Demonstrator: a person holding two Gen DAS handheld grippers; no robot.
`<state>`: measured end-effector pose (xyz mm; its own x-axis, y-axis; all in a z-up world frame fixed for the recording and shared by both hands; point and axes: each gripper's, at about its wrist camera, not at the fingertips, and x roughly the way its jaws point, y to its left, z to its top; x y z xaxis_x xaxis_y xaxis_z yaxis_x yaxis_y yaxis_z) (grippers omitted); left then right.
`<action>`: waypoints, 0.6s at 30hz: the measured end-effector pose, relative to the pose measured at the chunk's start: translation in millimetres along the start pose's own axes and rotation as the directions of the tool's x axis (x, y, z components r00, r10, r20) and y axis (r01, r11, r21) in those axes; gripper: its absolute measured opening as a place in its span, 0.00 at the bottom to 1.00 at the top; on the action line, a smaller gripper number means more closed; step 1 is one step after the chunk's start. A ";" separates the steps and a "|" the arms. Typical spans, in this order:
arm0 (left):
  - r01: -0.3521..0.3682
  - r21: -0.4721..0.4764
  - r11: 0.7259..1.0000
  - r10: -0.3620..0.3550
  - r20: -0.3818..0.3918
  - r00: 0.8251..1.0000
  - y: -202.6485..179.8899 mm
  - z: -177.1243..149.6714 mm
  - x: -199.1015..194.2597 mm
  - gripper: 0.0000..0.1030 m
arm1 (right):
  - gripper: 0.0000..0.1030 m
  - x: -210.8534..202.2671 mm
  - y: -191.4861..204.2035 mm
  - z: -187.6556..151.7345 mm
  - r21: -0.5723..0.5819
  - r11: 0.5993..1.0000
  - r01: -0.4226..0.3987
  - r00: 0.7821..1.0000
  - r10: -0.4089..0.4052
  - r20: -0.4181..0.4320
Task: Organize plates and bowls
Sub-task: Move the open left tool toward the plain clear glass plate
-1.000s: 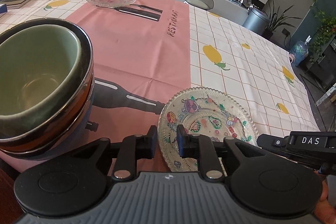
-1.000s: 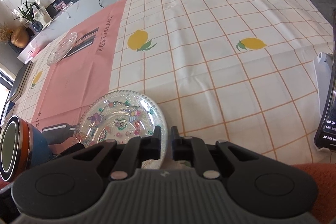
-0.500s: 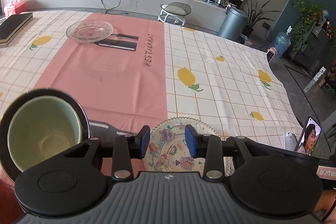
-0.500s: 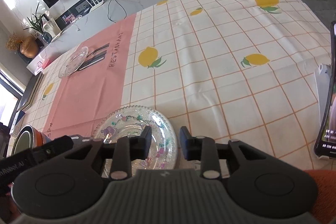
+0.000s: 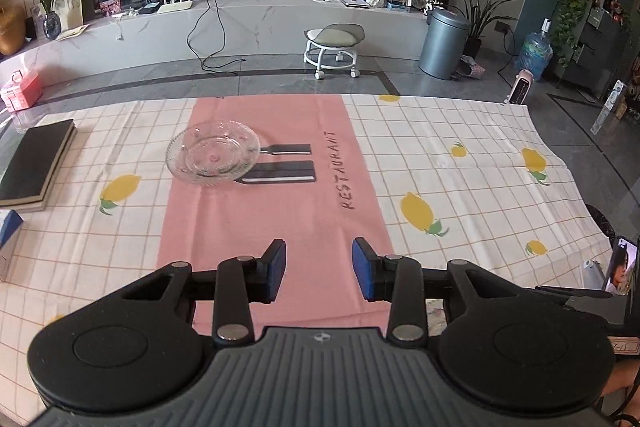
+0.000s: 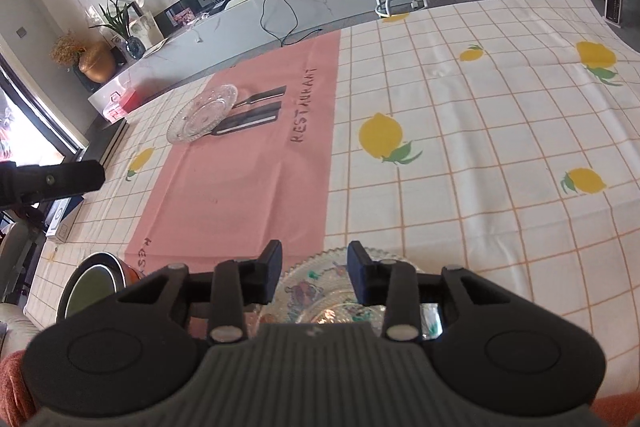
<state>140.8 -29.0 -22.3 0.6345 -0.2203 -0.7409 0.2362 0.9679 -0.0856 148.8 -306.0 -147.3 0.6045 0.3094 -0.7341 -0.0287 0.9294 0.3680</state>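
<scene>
Now the left tool (image 5: 319, 270) hangs above the pink runner (image 5: 276, 211), tilted down toward the surface (image 5: 472, 163), its blue pads (image 5: 277, 270) parted to a middling gap with nothing between them. The right tool (image 6: 314, 273) is pitched down likewise, its jaws a little narrower and also empty; they have just been opening, as have the left ones.

Directly beneath the right tool lies the painted glass plate (image 6: 320, 291), flat on the checked cloth at the near edge, free of both pads. To its left stands the stack of bowls (image 6: 94, 287), a pale green one nested inside darker ones, with nothing in it. Far across the runner sits a clear glass plate (image 5: 214, 157), empty, partly covering the printed cutlery. A dark book (image 5: 36, 167) lies at the left edge, and a phone (image 5: 622, 269) stands at the right.

Compared with a second ago, both tools have lifted away: the left view then showed the bowls and painted plate close up, and now shows neither. The right pads were then almost closed at the painted plate's rim.
</scene>
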 end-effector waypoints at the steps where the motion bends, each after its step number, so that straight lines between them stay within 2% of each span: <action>1: -0.014 0.006 1.000 0.014 0.001 1.000 7.4 3.7 1.7 0.41 | 0.35 4.4 4.6 4.1 -0.006 1.000 -0.002 1.000 0.002 -0.002; 7: -0.064 0.025 0.998 0.064 -0.006 0.998 53.7 19.2 18.2 0.41 | 0.36 31.3 24.5 28.0 -0.023 1.000 -0.008 1.000 0.008 -0.015; 18: -0.034 -0.062 0.997 0.033 -0.020 0.999 136.5 31.0 65.2 0.41 | 0.39 89.3 54.8 65.0 -0.054 0.999 -0.001 0.999 -0.001 -0.035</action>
<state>237.3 85.0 -61.6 0.6273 -0.1858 -0.7563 0.1682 0.9805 -0.1013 253.0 -240.5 -155.5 0.5766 0.3154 -0.7537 -0.0720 0.9385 0.3377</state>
